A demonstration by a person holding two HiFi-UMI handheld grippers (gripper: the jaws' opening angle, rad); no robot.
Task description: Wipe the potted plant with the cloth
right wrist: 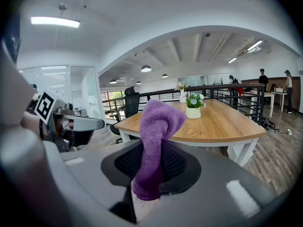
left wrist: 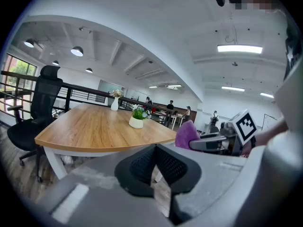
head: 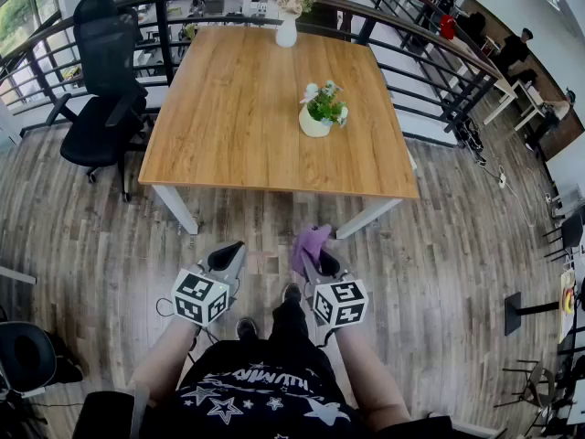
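purple cloth (right wrist: 154, 141): is being gripped by the right gripper (right wrist: 152, 171); its upper part is standing above the jaws and folding over forward, and its lower end is hanging just below the pads.
right gripper state: jaws are pressing on the cloth from both sides; nothing else is sitting between them.
left gripper (left wrist: 156, 169) state: jaws are sitting together, with nothing between them.
gripper layout: both grippers are pointing forward toward the wooden table (head: 228, 126), side by side and apart, short of the table's near edge; the cloth is showing just to the right of the left gripper.
potted plant (head: 322, 110): is standing upright on the table top, well ahead of both grippers; it is lying roughly in line with the right gripper and ahead-right of the left gripper; the cloth is not touching it.
white vase (head: 287, 26): is standing upright at the table's far edge, beyond the potted plant as seen from either gripper.
black office chair (head: 101, 94): is standing ahead-left of the left gripper, beside the table's left side.
marker cube (head: 199, 297): is sitting at the rear of the left gripper; a matching one is sitting behind the right gripper's jaws.
plank floor (head: 82, 236): is lying below both grippers.
railing (head: 402, 53): is running behind the table, far ahead of both grippers.
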